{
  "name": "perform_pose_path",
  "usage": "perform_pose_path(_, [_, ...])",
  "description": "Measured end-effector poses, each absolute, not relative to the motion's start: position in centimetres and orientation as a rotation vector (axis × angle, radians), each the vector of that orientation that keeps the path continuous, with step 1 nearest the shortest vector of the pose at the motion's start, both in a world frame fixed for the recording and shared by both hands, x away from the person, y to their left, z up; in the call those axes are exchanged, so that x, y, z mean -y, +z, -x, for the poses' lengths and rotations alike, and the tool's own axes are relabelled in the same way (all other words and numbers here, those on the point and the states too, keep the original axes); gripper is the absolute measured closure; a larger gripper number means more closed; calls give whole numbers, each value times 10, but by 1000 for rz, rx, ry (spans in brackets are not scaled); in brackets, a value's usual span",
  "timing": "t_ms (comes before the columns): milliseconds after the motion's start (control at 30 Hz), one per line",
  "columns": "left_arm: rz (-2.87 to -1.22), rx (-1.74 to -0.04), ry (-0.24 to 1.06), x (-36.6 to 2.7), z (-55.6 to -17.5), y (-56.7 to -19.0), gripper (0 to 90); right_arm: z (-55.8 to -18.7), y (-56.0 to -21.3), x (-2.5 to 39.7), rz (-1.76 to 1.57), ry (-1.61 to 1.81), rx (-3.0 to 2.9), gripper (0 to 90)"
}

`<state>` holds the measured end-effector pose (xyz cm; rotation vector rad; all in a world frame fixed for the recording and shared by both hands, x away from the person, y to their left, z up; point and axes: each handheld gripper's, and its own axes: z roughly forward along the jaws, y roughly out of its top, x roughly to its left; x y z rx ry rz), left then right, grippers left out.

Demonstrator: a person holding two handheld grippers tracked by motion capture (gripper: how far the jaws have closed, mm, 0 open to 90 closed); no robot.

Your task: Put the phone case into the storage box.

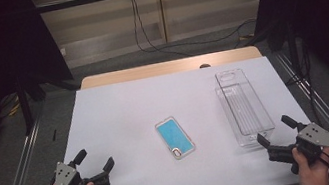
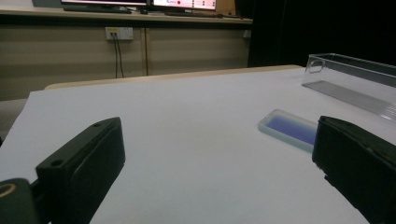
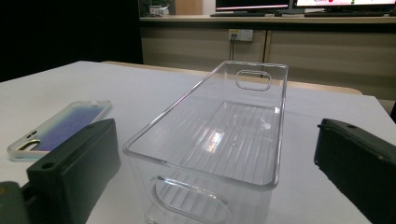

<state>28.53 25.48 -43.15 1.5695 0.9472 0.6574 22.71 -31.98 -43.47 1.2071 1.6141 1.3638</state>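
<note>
Your left gripper (image 1: 94, 164) sat wide open and empty at the table's (image 1: 119, 105) near left corner, your right gripper (image 1: 275, 134) likewise at the near right, phone case (image 1: 175, 137) mid-table, clear bin (image 1: 243, 107) by the right edge.

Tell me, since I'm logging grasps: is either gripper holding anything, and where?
Nothing is held. The left gripper and right gripper are open; phone case and clear bin lie untouched.

White table sheet (image 1: 122, 125) carries a blue phone case (image 1: 175, 138) lying flat at centre and a clear plastic bin (image 1: 243, 107) to its right, apart from it; left gripper (image 1: 94, 166) and right gripper (image 1: 273, 132) rest at the near corners, jaws spread, holding nothing.
</note>
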Motion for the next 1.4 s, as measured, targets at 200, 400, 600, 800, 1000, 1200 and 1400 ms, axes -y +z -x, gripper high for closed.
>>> perform_pose_path(200, [-1577, -964, 657, -255, -286, -431, 34, -227, -435, 320, -1205, 1372, -1622, 0])
perform_pose_path(400, [-1594, -945, 622, -251, -286, -431, 42, -227, -435, 320, -1191, 1384, -1639, 0])
perform_pose_path(600, [-1616, -915, 590, -247, -288, -432, 52, -225, -435, 319, -1197, 1386, -1636, 0])
perform_pose_path(800, [-1618, -880, 519, -242, -293, -432, 46, -223, -434, 317, -1195, 1388, -1648, 0])
perform_pose_path(1000, [-1663, -845, 494, -233, -295, -430, 43, -223, -434, 314, -1178, 1390, -1656, 0])
perform_pose_path(1200, [-1684, -794, 462, -221, -300, -430, 42, -223, -434, 315, -1178, 1394, -1656, 0])
perform_pose_path(1400, [-1685, -790, 423, -215, -308, -433, 18, -222, -434, 315, -1176, 1394, -1655, 0])
